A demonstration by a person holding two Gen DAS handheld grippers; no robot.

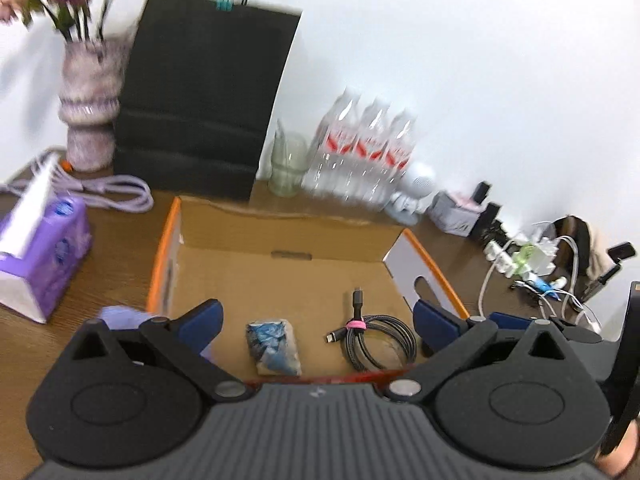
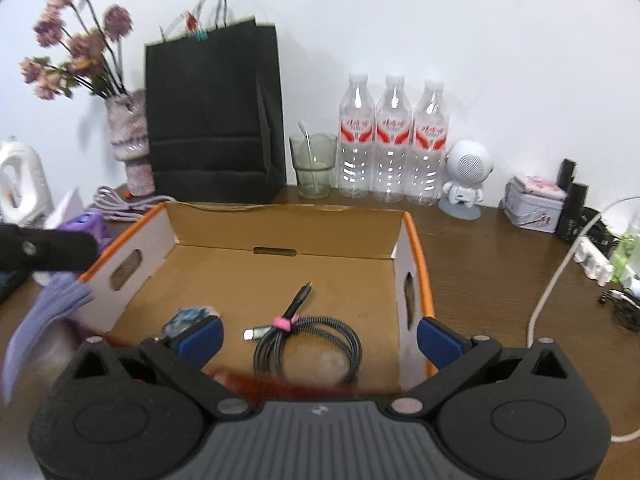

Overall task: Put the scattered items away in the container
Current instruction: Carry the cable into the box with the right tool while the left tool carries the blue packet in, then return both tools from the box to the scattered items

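Both your grippers are spread wide and grasp nothing. Your left gripper [image 1: 316, 322] and your right gripper [image 2: 320, 334] hang over the near edge of the box [image 2: 280, 224]. Inside it, on the floor, lie the cable [image 2: 308, 340] and, to its left, the blue packet [image 1: 274, 346]. A purple cloth [image 2: 44, 320] hangs outside the box's left wall.

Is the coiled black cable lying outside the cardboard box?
No, the coiled black cable lies on the floor of the cardboard box, beside a blue packet.
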